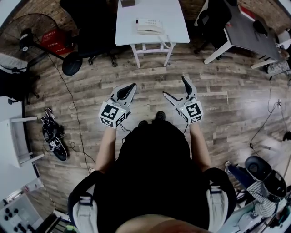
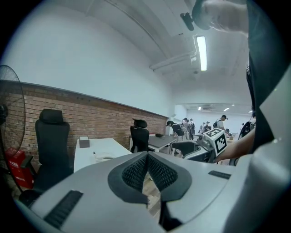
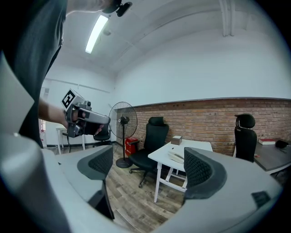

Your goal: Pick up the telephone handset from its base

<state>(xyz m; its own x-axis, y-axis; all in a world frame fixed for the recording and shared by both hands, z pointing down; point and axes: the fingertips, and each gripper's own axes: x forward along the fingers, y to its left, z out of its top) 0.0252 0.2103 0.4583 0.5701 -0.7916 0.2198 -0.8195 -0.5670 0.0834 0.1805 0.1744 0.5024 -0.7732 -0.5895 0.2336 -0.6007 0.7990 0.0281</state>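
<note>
A white telephone [image 1: 149, 26] with its handset lying on the base sits on a white table [image 1: 173, 20] far ahead of me; in the right gripper view the telephone [image 3: 176, 157] shows small on that table [image 3: 196, 148]. Both grippers hang in the air over the wooden floor, well short of the table. My left gripper [image 1: 131, 88] has its jaws together and holds nothing. My right gripper [image 1: 175, 88] stands open and empty. In the left gripper view the table [image 2: 97, 152] is far off beyond the closed pads [image 2: 136, 172].
Black office chairs [image 1: 97, 27] stand left of the table, another chair [image 1: 213, 18] and a grey desk [image 1: 254, 34] to its right. A floor fan [image 1: 34, 38] stands at the left. A small box [image 1: 127, 3] rests on the table's far end. Cables and shoes [image 1: 53, 136] lie on the floor.
</note>
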